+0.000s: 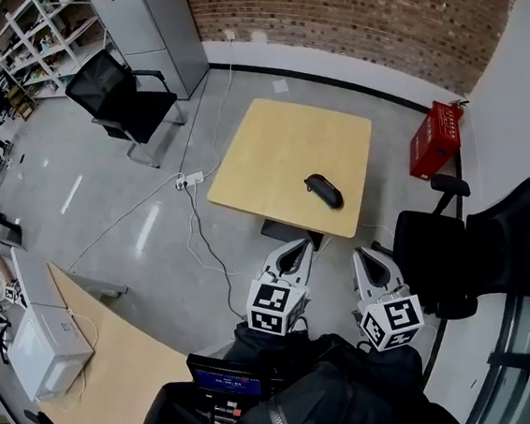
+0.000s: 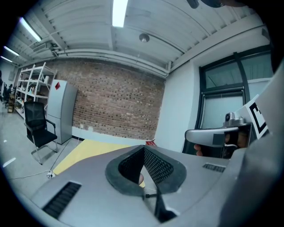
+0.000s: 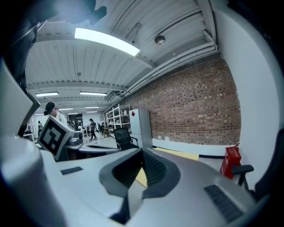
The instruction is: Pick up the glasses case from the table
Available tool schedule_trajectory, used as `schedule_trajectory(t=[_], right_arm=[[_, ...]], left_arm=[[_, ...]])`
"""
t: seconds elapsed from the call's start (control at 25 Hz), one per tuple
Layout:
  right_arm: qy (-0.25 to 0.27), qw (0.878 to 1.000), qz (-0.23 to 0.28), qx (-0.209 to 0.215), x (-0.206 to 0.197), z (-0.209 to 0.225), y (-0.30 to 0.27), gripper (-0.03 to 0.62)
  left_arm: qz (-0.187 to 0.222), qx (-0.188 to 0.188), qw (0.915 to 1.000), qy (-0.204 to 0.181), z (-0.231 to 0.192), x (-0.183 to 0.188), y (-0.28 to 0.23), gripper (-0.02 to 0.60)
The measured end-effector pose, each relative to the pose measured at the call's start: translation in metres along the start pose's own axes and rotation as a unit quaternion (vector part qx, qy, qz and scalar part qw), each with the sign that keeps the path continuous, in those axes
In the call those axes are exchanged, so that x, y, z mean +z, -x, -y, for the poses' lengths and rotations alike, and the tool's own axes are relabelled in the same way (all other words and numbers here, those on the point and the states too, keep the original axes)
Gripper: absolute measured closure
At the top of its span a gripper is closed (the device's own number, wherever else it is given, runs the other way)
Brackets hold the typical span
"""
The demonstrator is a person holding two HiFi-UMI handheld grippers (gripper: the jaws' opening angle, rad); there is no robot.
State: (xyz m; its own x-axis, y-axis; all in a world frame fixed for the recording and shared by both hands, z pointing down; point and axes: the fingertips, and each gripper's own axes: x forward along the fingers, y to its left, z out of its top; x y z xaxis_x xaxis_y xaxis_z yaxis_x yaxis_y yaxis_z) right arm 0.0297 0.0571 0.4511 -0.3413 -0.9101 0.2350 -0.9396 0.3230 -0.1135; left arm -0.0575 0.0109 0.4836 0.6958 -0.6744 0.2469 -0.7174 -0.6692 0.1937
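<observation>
The black glasses case (image 1: 324,191) lies on the near right part of a small light wooden table (image 1: 277,149). Both grippers are held side by side short of the table's near edge, pointing toward it. The left gripper (image 1: 303,245) has its jaws closed to a point with nothing between them, and its tip sits just below the table's near edge. The right gripper (image 1: 360,253) is also shut and empty, a little right of the case and nearer to me. In the left gripper view (image 2: 144,150) and the right gripper view (image 3: 142,153) the jaws meet; the case is hidden there.
A red box (image 1: 436,138) stands on the floor right of the table. A black chair (image 1: 444,253) is close by the right gripper. Another black office chair (image 1: 126,99) stands at the back left. A power strip and cables (image 1: 189,179) lie left of the table. A second desk (image 1: 111,364) holds a white box (image 1: 49,349).
</observation>
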Motion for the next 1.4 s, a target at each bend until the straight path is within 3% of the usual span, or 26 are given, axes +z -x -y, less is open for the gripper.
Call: schedule_trajectory(t=[0.32,0.68,1.16,1.4], right_arm=[[-0.005,1.0,-0.017,0.001,-0.008,0.006,-0.014,0.591],[0.006,0.999,-0.02,0.037,0.004,0.024,-0.062,0.591],[0.004,0.998,-0.023,0.06,0.028,0.097,-0.122,0.591],[-0.004,0.995,-0.049,0.082,0.017,0.124,-0.144,0.591]], left_arm=[[-0.016,-0.006,0.9998,0.005,-0.003,-0.011,-0.012,0.581],[-0.014,0.023,0.9996,-0.002,-0.033,0.007,-0.044,0.581],[-0.012,0.052,0.9977,-0.042,-0.054,0.048,-0.132,0.581],[-0.038,0.059,0.9964,-0.048,-0.057,0.047,-0.165,0.581]])
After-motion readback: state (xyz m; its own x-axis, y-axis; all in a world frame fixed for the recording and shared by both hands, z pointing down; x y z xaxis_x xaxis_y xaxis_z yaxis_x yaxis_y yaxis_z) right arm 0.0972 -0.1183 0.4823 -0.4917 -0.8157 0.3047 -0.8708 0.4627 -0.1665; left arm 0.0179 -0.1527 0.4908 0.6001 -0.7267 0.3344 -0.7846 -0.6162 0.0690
